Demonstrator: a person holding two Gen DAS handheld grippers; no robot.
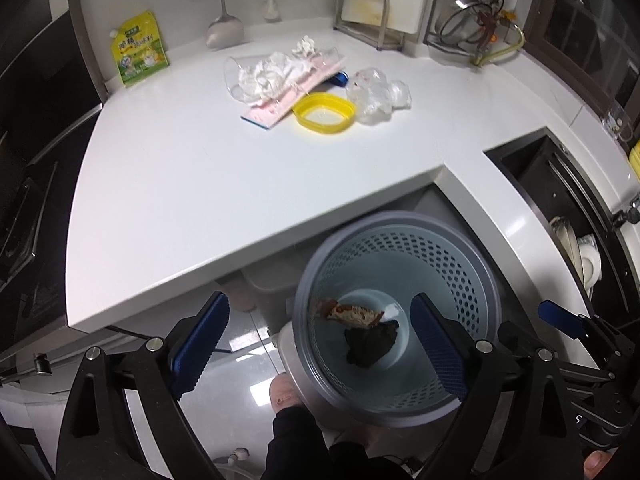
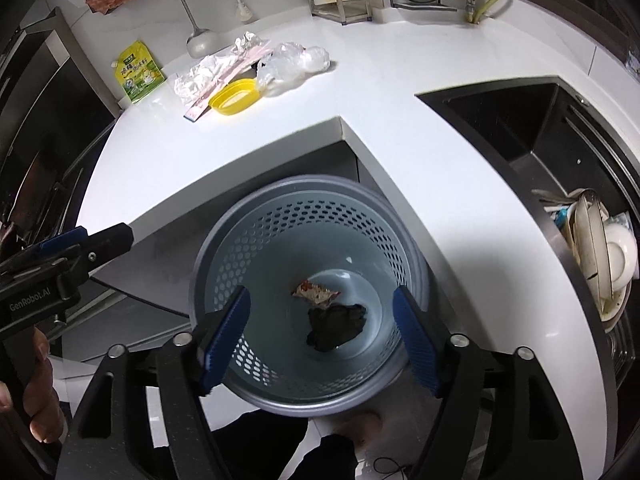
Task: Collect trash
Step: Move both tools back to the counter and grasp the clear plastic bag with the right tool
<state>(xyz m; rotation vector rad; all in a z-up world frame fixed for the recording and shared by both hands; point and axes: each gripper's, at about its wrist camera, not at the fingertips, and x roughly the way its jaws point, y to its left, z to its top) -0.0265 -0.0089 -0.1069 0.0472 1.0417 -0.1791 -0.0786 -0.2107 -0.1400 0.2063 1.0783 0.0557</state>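
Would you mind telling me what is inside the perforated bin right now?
The perforated bin holds a red-and-white snack wrapper and a crumpled black piece on its bottom. Anything beneath the black piece is covered.

One blue bin (image 2: pixel 312 240) is sitting on the floor, and two pieces of trash are lying in it: one snack wrapper (image 2: pixel 316 293) and one dark lump (image 2: pixel 336 326). On the white table (image 1: pixel 200 184), one yellow lid (image 1: pixel 325 114), one clear cup (image 1: pixel 240 80), one pink paper strip (image 1: pixel 280 104), one crumpled clear bag (image 1: pixel 378 94) and one yellow pouch (image 1: pixel 139 50) are lying. Two dark sinks (image 2: pixel 520 128) are showing.
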